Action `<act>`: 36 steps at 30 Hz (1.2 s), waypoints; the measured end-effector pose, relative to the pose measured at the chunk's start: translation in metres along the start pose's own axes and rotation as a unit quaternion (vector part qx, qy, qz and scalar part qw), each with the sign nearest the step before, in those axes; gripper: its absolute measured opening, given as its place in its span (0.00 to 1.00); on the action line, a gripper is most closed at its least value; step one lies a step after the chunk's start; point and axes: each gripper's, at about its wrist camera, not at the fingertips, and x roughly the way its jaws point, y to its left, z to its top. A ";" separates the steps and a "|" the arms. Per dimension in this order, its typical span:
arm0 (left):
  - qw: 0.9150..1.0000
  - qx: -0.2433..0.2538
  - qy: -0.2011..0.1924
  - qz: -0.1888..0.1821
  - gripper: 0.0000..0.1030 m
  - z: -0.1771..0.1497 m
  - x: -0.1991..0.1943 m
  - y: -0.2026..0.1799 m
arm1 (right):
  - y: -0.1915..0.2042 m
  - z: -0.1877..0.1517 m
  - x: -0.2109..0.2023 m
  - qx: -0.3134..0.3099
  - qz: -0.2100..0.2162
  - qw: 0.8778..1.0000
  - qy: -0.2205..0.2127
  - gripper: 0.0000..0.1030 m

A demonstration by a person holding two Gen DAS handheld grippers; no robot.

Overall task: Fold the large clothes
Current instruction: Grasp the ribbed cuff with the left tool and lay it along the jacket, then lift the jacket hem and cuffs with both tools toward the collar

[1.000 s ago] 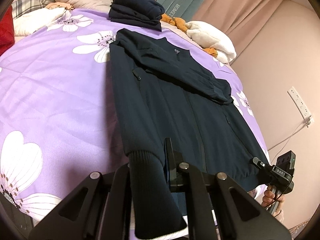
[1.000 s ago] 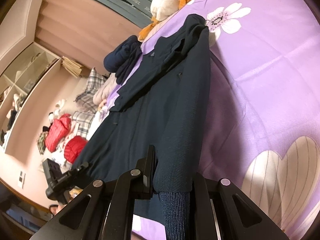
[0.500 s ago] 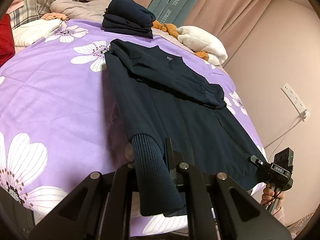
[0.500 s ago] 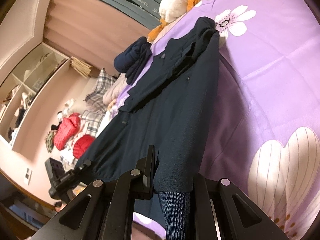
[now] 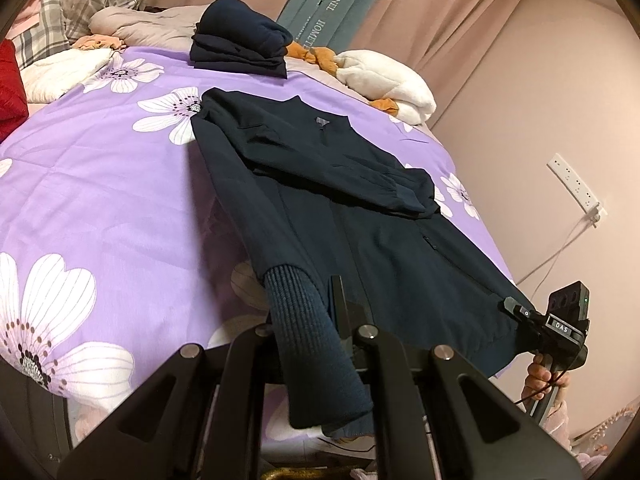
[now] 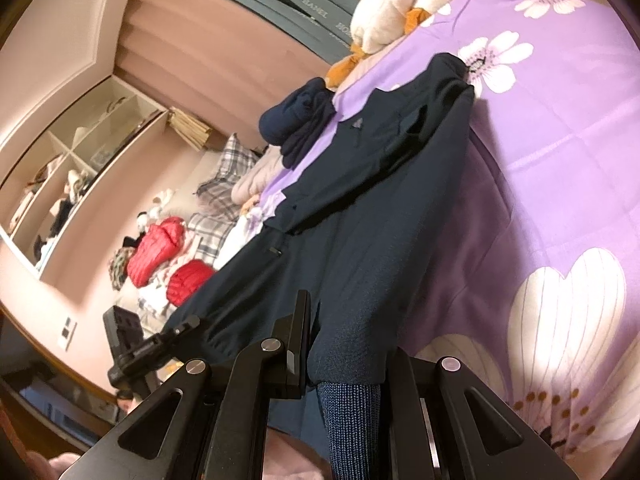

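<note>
A dark navy jacket (image 5: 360, 208) lies front up on the purple flowered bedspread (image 5: 100, 200), collar at the far end, one sleeve folded across its chest. My left gripper (image 5: 308, 308) is shut on the near left hem corner, and a ribbed cuff (image 5: 312, 344) hangs over its fingers. At the right, the right gripper (image 5: 516, 312) pinches the other hem corner. In the right wrist view the right gripper (image 6: 348, 344) is shut on the jacket (image 6: 360, 200) with a ribbed cuff (image 6: 352, 420) hanging below, and the left gripper (image 6: 188, 324) holds the far corner. The hem end is raised off the bed.
A folded stack of navy clothes (image 5: 240, 40) and a white bundle (image 5: 392, 80) sit at the far end of the bed. Plaid pillows (image 5: 52, 28) and red padded jackets (image 6: 160, 248) lie to one side. A wall socket (image 5: 576, 184) is close on the right.
Both grippers have risen a little with the hem held, lifting the near end of the jacket off the bed. The grips have not changed.
</note>
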 end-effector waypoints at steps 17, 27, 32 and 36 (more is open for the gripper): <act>1.000 0.008 -0.004 -0.005 0.09 -0.017 -0.031 -0.014 | 0.003 0.007 -0.006 -0.017 0.019 1.000 -0.006 0.13; 1.000 0.015 -0.003 -0.007 0.09 -0.024 -0.041 -0.019 | 0.001 0.013 -0.012 -0.031 0.033 0.999 -0.008 0.13; 1.000 0.020 -0.003 -0.007 0.09 -0.027 -0.051 -0.022 | 0.004 0.019 -0.016 -0.041 0.038 0.998 -0.009 0.13; 1.000 0.021 -0.006 -0.010 0.09 -0.031 -0.059 -0.024 | 0.009 0.023 -0.020 -0.052 0.039 0.998 -0.013 0.13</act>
